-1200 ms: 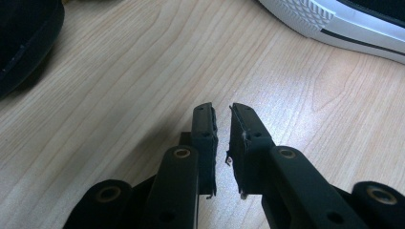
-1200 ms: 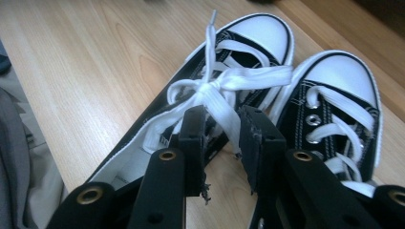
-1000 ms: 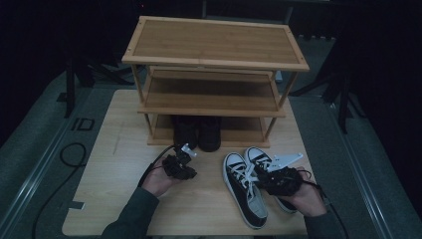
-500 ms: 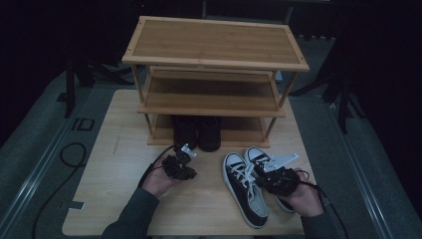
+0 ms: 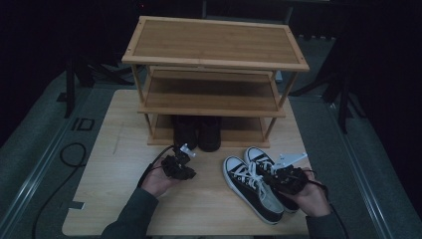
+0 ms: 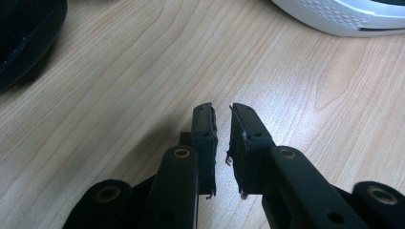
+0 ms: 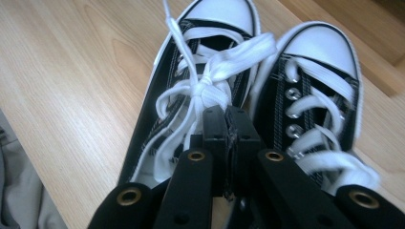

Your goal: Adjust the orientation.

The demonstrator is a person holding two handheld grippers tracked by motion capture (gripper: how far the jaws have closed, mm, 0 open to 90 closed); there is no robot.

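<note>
Lying just in front of the bamboo rack [image 5: 214,107], the black-and-white sneakers [image 5: 256,186] sat paired, seemingly for carrying together. Its jaws having just closed, the right gripper [image 7: 228,119] pinched their inner sides together; the left gripper [image 6: 221,114] hovered beside them, nearly closed, empty.

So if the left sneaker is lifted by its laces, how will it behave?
The left sneaker would probably hang and swing, since its white laces look soft and loosely knotted. The canvas upper seems floppy; the rubber toe cap looks stiffer. It likely tilts toe-down or heel-down. The right gripper has just closed near the knot.
</note>
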